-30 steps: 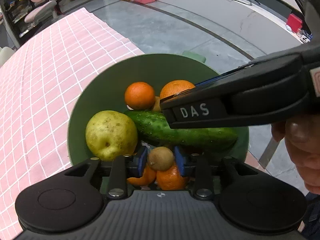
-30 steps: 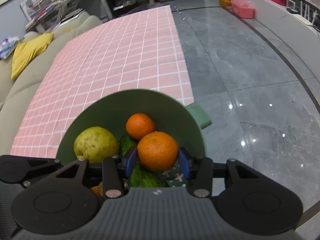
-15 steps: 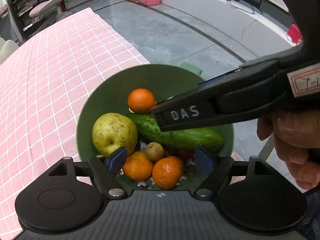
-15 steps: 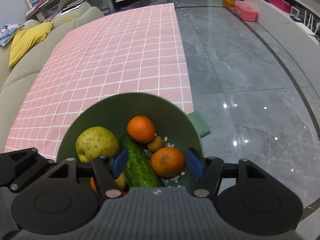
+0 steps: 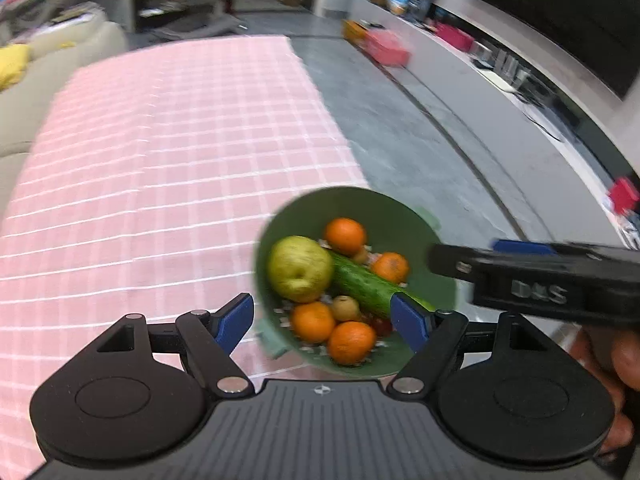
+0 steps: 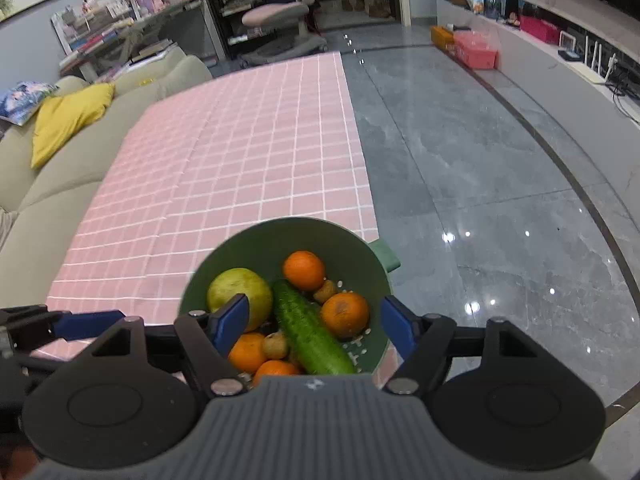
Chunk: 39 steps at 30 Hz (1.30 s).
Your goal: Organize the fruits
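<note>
Both grippers opening, nothing between jaws: left gripper (image 5: pixel 322 316), right gripper (image 6: pixel 314 320). Cucumber (image 6: pixel 310 330) likely firm, smooth; grasp mid-length across width.

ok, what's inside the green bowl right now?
In the green bowl: a pear, a cucumber, four oranges, two small brown fruits. In the left wrist view something red shows under the cucumber's end; what it is cannot be told.

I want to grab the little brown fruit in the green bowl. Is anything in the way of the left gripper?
Nothing covers the little brown fruit from above. It sits tight among a cucumber, a pear and two oranges in the green bowl. The left gripper hangs above it, jaws opening and empty.
</note>
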{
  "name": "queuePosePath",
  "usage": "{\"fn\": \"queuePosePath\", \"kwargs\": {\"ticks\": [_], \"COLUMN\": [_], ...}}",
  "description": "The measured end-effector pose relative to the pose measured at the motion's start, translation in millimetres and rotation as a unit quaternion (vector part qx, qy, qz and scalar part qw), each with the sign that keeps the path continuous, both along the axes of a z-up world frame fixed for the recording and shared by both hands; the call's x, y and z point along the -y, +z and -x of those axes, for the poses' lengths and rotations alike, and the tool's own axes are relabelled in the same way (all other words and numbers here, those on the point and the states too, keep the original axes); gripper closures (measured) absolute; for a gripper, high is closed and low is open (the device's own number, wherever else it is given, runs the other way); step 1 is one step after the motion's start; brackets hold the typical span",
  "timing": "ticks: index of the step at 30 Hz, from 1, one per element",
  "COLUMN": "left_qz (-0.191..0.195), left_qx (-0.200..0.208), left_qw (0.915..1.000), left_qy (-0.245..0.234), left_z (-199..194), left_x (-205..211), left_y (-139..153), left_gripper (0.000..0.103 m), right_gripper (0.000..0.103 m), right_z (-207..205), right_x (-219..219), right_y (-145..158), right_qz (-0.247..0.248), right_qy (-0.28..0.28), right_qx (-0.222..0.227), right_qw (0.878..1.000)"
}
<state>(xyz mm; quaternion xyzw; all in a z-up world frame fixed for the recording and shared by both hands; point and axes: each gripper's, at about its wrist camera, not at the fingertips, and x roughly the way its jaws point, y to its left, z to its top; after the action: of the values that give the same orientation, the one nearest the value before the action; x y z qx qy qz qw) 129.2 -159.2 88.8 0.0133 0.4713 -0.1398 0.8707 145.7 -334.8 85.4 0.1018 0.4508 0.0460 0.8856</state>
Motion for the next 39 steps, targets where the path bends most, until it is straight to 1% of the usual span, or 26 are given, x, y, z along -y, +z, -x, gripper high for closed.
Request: {"fn": "queuePosePath", "kwargs": {"ticks": [3,7,9,12,17,20,26,39], "left_qz": [-0.020,-0.021,-0.017,-0.010,-0.032,-0.043,-0.067,-0.063], "left_qx": [0.009,0.015,0.015,0.014,0.022,0.024,0.021,0.011], "left_qw": [0.9993,0.9968,0.9958,0.9960,0.9956,0.9949,0.9930,0.9929], "left_qy": [0.030,0.076,0.089,0.088,0.086,0.088,0.095,0.100], "left_z": [13,26,31,38,46,48,52,59], "left_x": [-6,-19,-22,-22,-15,-14,-5,0], "left_y": [7,11,11,11,12,13,11,9], "left_gripper": [0.010,0.010,0.010,0.010,0.010,0.010,0.010,0.010], "right_gripper": [0.027,0.026,0.026,0.026,0.026,0.026,0.026,0.026], "right_z": [19,42,54,65,71,74,76,77], "right_x": [-1,-3,-8,-15,-21,-23,-19,-11], "right_y": [12,25,28,28,26,26,24,22], "right_qz": [0.000,0.020,0.030,0.044,0.038,0.044,0.041,0.035], "right_qy": [-0.006,-0.009,0.000,0.018,0.037,0.040,0.041,0.034], "right_qx": [0.013,0.023,0.021,0.019,0.014,0.013,0.007,-0.002], "right_qw": [1.000,1.000,0.999,0.999,0.998,0.998,0.998,0.999]}}
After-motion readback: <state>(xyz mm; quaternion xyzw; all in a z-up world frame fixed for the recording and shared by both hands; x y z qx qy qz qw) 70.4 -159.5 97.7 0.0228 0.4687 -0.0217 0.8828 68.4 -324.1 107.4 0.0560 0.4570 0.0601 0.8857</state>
